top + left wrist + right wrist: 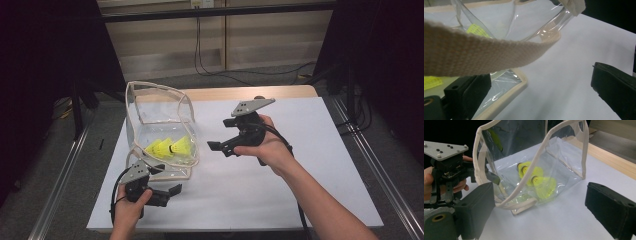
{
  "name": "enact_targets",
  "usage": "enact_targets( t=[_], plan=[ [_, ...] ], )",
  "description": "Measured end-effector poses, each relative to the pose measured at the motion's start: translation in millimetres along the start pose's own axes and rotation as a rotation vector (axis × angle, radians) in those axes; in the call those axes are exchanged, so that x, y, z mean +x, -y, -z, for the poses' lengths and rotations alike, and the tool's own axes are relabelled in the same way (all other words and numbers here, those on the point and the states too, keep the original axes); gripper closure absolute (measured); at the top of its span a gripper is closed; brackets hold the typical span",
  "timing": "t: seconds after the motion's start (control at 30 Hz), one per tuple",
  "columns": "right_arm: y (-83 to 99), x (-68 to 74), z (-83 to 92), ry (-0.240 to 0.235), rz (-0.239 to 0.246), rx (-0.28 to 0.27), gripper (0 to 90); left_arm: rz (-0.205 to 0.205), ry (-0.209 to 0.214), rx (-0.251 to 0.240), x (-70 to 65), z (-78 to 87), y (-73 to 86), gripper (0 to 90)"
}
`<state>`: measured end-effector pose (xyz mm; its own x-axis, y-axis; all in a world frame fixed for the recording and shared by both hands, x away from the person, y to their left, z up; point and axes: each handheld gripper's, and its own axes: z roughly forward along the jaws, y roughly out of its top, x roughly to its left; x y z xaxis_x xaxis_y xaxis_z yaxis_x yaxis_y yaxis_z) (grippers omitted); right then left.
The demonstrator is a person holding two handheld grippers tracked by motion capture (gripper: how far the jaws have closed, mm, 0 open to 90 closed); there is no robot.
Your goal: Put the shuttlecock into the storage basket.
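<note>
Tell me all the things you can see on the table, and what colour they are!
shuttlecocks: three, yellow, lying inside the bag
bag: one, see-through with cream cloth edging, standing open on the left of the table
table: one, white top with a wooden edge at the back
left gripper: one, black, jaws open, by the bag's near corner
right gripper: one, black, jaws open, raised to the right of the bag and pointing at it
hands: two, one holding each gripper

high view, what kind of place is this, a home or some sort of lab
Probably a lab or recording workspace, not a home: a table under a plain white sheet, metal rails along the floor, dark curtains at both sides, and cables hanging down the back wall.
</note>
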<state>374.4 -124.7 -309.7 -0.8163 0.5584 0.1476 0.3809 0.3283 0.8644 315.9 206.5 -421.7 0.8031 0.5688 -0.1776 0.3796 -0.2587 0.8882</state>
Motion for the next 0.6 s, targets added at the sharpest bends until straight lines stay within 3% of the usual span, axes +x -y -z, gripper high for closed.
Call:
enact_targets(
  t=[0.6],
  plan=[
    [33.7,-12.3,2.3,0.009,-0.005,0.01,8.2,-0.001,-0.002,-0.006,0.9,1.6,-0.1,3.1]
  ],
)
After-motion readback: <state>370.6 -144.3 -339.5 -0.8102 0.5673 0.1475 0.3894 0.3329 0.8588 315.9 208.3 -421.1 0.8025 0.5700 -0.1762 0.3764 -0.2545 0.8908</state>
